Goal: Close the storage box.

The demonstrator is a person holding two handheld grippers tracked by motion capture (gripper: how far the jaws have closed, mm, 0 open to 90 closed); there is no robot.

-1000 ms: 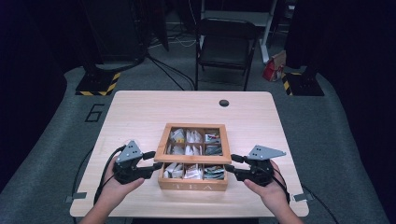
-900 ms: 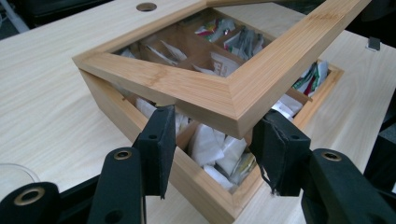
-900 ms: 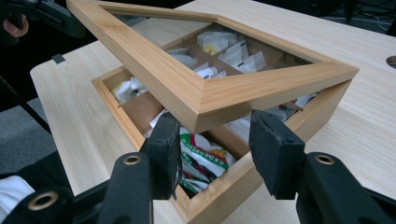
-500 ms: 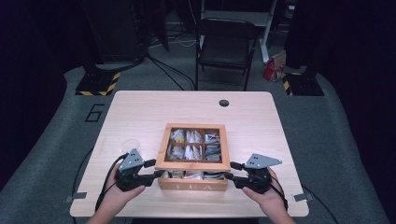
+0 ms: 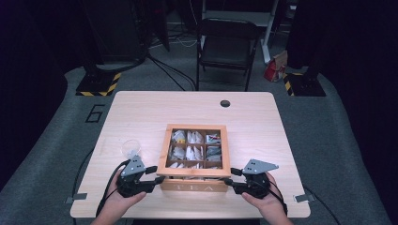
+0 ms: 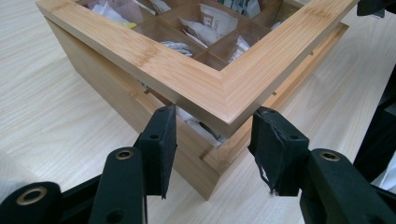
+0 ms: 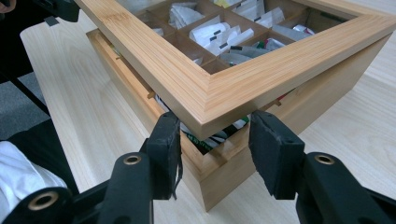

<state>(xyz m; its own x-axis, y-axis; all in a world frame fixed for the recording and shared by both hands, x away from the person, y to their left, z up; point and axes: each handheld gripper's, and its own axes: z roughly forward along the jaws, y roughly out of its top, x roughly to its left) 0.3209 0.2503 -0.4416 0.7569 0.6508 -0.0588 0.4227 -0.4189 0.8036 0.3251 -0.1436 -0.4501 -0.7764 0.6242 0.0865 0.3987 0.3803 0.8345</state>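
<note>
We see a square bamboo tea box (image 5: 195,180) near the front edge of the pale wood table (image 5: 141,112), its glass-paned lid (image 6: 196,79) raised slightly off the base — paper tea sachets (image 7: 215,32) fill the compartments. Our left gripper (image 6: 212,135) and right gripper (image 7: 212,140) each straddle a front lid corner, jaws spread; whether the pads press it we cannot tell.

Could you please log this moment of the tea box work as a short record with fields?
Scene: wooden tea box on a light wood table
Lid: window lid raised at the front, a gap above the box
Contents: tea bags in compartments
Left gripper: a jaw on each side of the lid's front left corner
Right gripper: a jaw on each side of the lid's front right corner
Nearby: clear cup left of the box
</note>
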